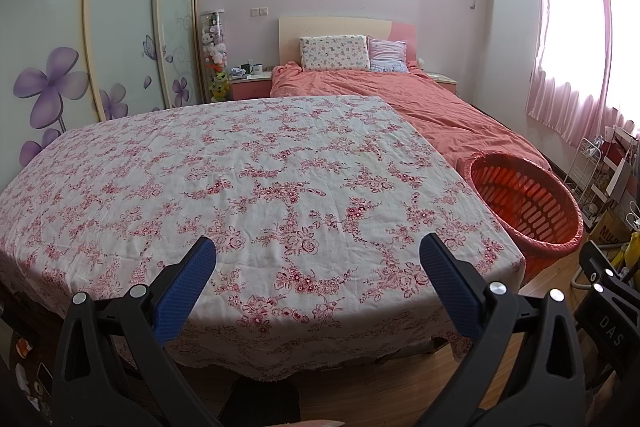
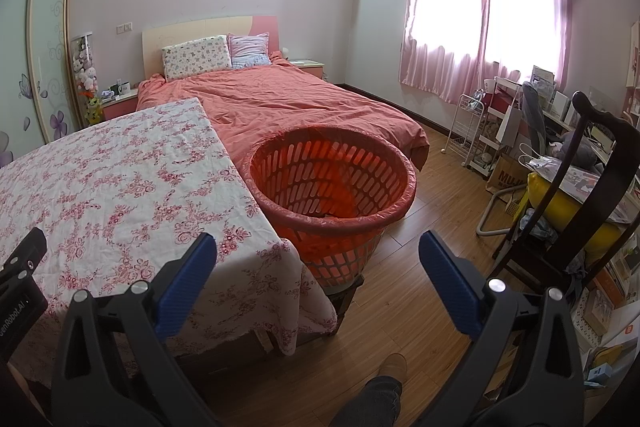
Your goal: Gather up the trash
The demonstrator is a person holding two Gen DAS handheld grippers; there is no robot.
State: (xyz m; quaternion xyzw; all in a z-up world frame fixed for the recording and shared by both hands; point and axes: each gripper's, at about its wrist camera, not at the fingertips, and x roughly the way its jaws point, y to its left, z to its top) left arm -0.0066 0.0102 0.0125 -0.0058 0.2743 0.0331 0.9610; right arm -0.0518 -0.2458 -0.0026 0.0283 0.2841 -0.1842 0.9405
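An orange slotted basket (image 2: 332, 183) lined with a pink bag stands on a low stool at the table's right side; it also shows in the left wrist view (image 1: 528, 203). Something dark lies at its bottom. The table (image 1: 248, 187) has a red floral cloth and no trash shows on it. My left gripper (image 1: 318, 251) is open and empty above the table's near edge. My right gripper (image 2: 318, 251) is open and empty, above the table's right corner and the floor, just short of the basket.
A bed with a salmon cover (image 2: 288, 103) lies behind the table and basket. A dark wooden chair (image 2: 576, 195) with a yellow bag, a white rack (image 2: 472, 131) and boxes crowd the right. Wood floor (image 2: 424, 227) lies right of the basket. My foot (image 2: 392, 367) is below.
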